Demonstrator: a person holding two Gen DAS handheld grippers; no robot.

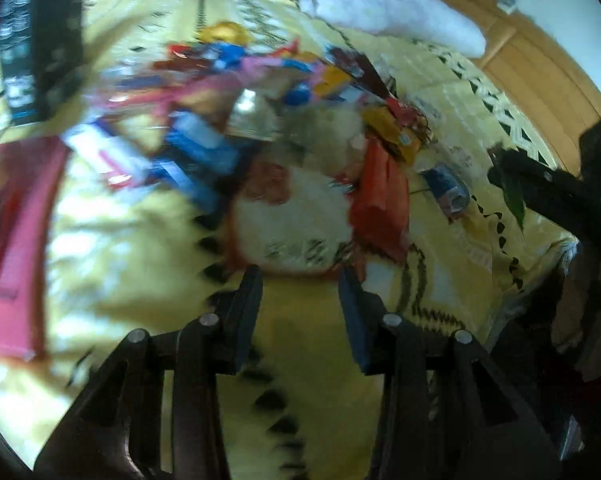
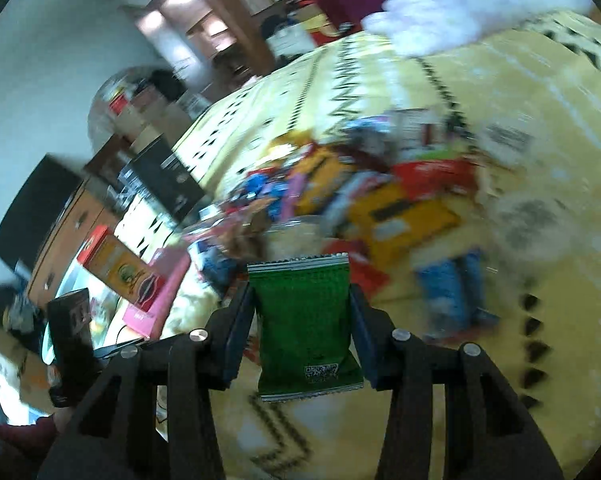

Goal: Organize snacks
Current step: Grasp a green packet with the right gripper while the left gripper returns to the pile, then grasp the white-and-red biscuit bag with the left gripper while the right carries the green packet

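Snack packets (image 1: 260, 112) lie in a loose, many-coloured heap on a yellow patterned blanket (image 1: 112, 240), and everything else is placed from that heap. On its near side, in the right wrist view, the right gripper (image 2: 302, 316) pinches a green foil sachet (image 2: 306, 328) between its two fingers, one pad against each side edge; the sachet stands upright with its crimped top toward the heap and a printed code square near its lower end. In the left wrist view the left gripper (image 1: 300, 304) hovers just short of the heap, its fingers set a little apart with nothing between them and only blanket showing in the gap. An orange-red packet (image 1: 380, 204) lies at the heap's right edge, with a small blue packet (image 1: 446, 190) just beyond it. Left of the heap a pink box (image 1: 16, 248) rests on the blanket. Behind the heap a white fluffy bundle (image 1: 380, 4) sits at the blanket's far end.
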